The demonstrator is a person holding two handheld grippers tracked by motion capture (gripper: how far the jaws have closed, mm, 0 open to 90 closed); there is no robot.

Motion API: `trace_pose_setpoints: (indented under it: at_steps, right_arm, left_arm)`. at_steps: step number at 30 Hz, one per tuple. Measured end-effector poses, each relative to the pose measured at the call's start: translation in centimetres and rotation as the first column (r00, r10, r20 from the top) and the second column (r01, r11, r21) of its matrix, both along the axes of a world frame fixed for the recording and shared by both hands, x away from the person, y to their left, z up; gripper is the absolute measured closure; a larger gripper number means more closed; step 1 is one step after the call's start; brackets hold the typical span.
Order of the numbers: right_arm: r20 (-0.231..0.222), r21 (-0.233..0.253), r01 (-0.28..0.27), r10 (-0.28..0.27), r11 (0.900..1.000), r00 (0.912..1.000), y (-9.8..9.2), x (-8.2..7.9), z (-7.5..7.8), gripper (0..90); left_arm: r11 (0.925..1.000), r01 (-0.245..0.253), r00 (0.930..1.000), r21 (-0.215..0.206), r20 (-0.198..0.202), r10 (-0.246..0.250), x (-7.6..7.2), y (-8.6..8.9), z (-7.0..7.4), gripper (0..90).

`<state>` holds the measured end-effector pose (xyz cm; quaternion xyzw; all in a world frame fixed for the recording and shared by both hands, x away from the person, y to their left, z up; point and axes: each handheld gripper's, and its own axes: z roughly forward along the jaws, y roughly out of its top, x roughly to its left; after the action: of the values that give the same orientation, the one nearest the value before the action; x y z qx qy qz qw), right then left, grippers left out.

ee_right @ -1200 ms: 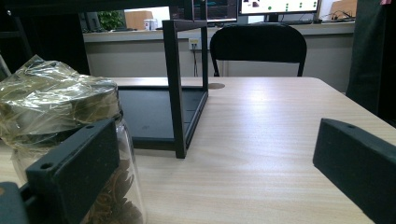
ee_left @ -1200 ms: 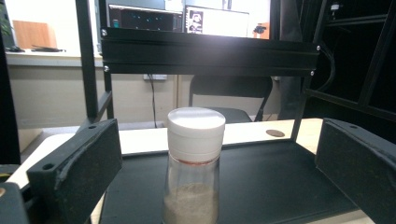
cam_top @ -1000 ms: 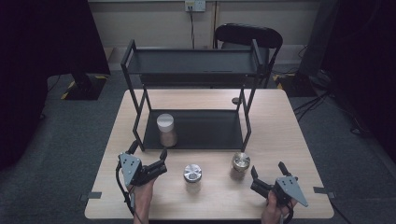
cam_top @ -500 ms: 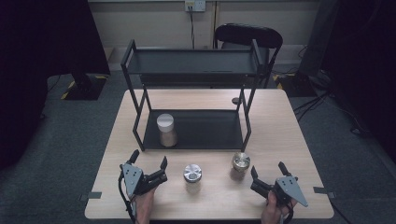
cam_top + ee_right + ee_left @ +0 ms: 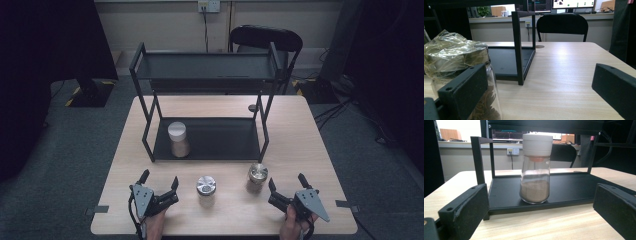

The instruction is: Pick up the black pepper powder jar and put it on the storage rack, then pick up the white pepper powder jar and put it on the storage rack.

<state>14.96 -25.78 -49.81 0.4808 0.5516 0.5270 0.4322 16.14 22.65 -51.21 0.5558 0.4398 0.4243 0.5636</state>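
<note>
Jar [image 5: 535, 168] of brown powder on rack shelf [image 5: 574, 187], white-capped, upright

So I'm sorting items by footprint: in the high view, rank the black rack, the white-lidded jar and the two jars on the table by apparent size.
1. black rack, by far the largest.
2. white-lidded jar.
3. silver-lidded jar and foil-topped jar: they look alike, so I won't rank them.

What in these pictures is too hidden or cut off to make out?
- Right gripper view: the foil-topped jar is cut by the left and bottom edges, partly behind a black jaw.
- High view: contents of the middle jar are too small to tell.
- Left gripper view: the rack's top shelf is cut by the top edge.
</note>
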Motion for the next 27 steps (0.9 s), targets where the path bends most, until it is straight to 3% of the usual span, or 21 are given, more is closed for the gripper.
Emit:
trace_pose_setpoints:
  at_steps: [5,10,16,20,23,27]
  right_arm:
    - [0.0,-0.001,-0.001,0.001,1.0,1.0,0.0,0.0,0.0,0.0]
    - [-0.004,0.009,0.012,-0.012,1.0,0.9999,0.1,0.0,0.0,0.0]
    - [-0.039,0.036,0.031,-0.03,0.999,0.9988,0.1,0.3,0.5,0.0]
    - [-0.06,0.084,0.022,-0.017,0.996,0.998,-0.5,0.4,0.8,0.0]
    - [-0.085,0.096,0.02,-0.011,0.995,0.9963,-0.8,0.3,1.2,0.9]
    - [-0.082,0.09,0.026,-0.019,0.996,0.9965,-0.6,-0.1,1.6,1.1]
  left_arm:
    - [0.9999,-0.012,0.9994,0.004,0.033,0.011,-0.4,-0.2,-0.5,0.0]
    - [0.9998,-0.015,0.9994,0.01,0.031,0.015,-0.4,-0.4,-0.5,0.0]
    - [0.9998,-0.019,0.9994,0.008,0.031,0.018,-0.4,-0.5,-0.5,0.0]
    - [0.9998,-0.018,0.9993,0.008,0.031,0.018,-0.4,-0.5,-0.5,0.0]
    - [0.9998,-0.019,0.9993,0.009,0.031,0.019,-0.4,-0.5,-0.5,0.0]
    - [0.9997,-0.021,0.9993,0.009,0.031,0.021,-0.4,-0.5,-0.5,0.0]
